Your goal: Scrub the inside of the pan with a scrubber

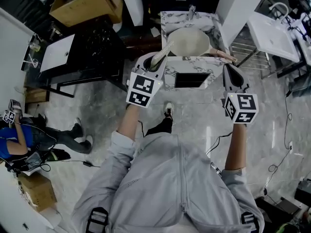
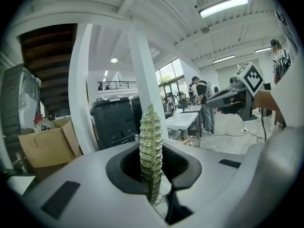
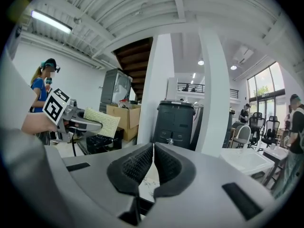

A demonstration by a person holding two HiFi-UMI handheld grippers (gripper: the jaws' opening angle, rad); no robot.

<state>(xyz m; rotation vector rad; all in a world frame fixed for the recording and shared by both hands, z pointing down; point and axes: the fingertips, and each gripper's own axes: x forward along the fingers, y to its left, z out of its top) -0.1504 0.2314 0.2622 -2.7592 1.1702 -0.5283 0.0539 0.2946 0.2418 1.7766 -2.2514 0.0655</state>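
A cream pan (image 1: 188, 41) sits on the marble counter (image 1: 206, 63), with its handle (image 1: 221, 55) pointing right. My left gripper (image 1: 159, 61) is raised in front of the pan's left rim and is shut on a green scrubber (image 1: 163, 54). In the left gripper view the scrubber (image 2: 151, 146) stands edge-on between the jaws of the left gripper (image 2: 154, 177). My right gripper (image 1: 228, 68) hovers near the end of the handle. In its own view the right gripper (image 3: 153, 161) is shut with nothing between its ribbed pads (image 3: 137, 164). That view also shows the scrubber (image 3: 102, 121) at the left.
A faucet (image 1: 191, 11) stands behind the pan. A white sink unit (image 1: 272, 33) is at the right and a black table (image 1: 92, 47) at the left, with a cardboard box (image 1: 87, 4) beyond it. White pillars flank the counter. A person (image 1: 19, 140) crouches at the far left.
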